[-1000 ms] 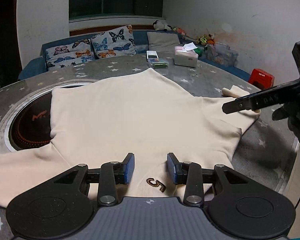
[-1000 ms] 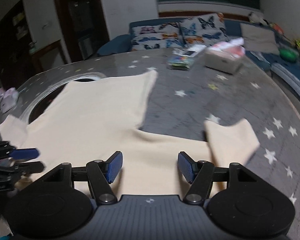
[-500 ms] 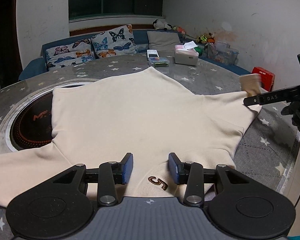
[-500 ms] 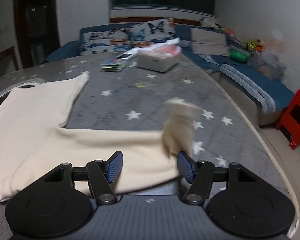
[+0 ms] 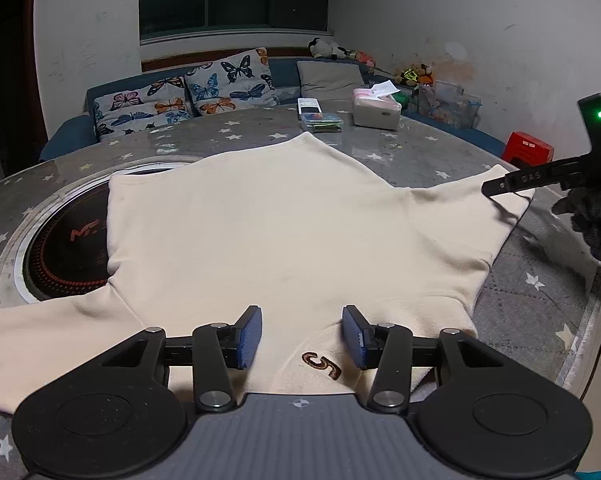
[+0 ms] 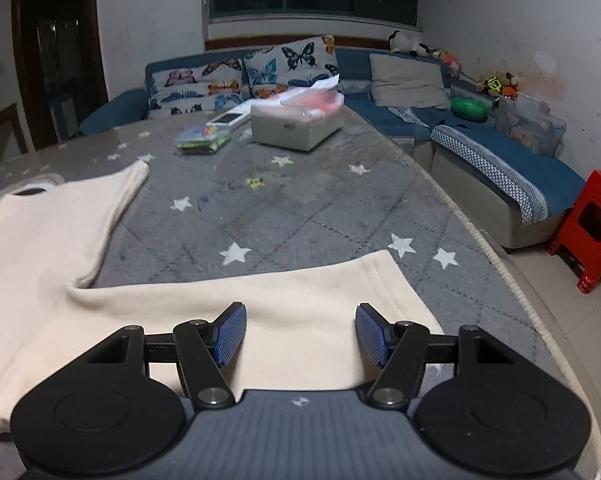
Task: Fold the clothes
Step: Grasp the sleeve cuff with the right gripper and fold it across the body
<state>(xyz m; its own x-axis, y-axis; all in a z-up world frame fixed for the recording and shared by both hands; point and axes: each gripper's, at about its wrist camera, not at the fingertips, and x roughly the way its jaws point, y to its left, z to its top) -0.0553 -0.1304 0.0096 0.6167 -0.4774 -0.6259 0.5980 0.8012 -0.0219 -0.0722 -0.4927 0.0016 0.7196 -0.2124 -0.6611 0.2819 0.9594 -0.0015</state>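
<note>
A cream sweatshirt lies spread flat on the star-patterned counter, ready for folding. The left gripper hovers at six o'clock over the collar, jaws spread and empty. The right gripper hangs above the sleeve stretched toward three o'clock, jaws likewise spread, probably about to fold it inward.

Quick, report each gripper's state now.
Left gripper: open, holding nothing, over the collar of the cream sweatshirt.
Right gripper: open, holding nothing, above the sweatshirt's sleeve, which lies flat.
</note>
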